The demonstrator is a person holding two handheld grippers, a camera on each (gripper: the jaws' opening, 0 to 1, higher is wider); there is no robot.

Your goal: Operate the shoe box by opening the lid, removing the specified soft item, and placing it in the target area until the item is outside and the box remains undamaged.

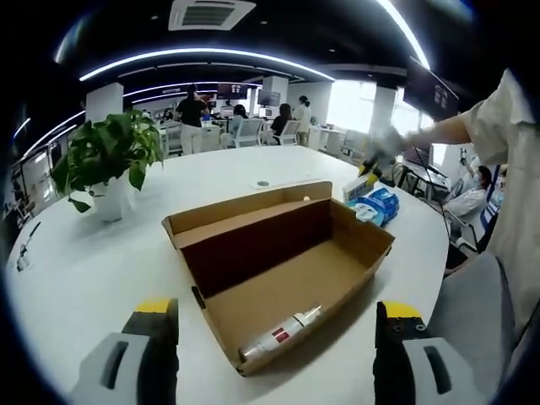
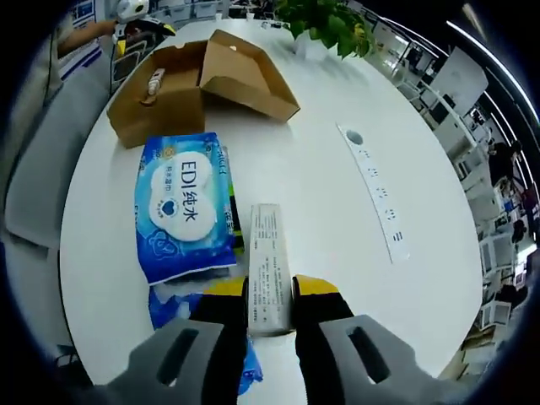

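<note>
A slim white carton [image 2: 269,268] is clamped in the right gripper [image 2: 270,305] above the desk [image 2: 354,253], beside the blue wipes pack [image 2: 183,205] already laid outside. The left gripper [image 1: 277,325] is held apart. Beyond, the box [image 1: 278,266] stands open and undamaged; a tube [image 1: 278,334] remains inside.

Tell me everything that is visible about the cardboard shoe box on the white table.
The shoe box is plain brown corrugated cardboard, lying on the white table with its lid folded fully back, so the inside is open. It looks intact, with no visible tear. Inside, near the front corner, a small white tube with a red label lies on its side. A potted plant stands apart beyond it, and blue wipe packs lie just beside its far corner. The left gripper is open before the box, apart from it.
</note>
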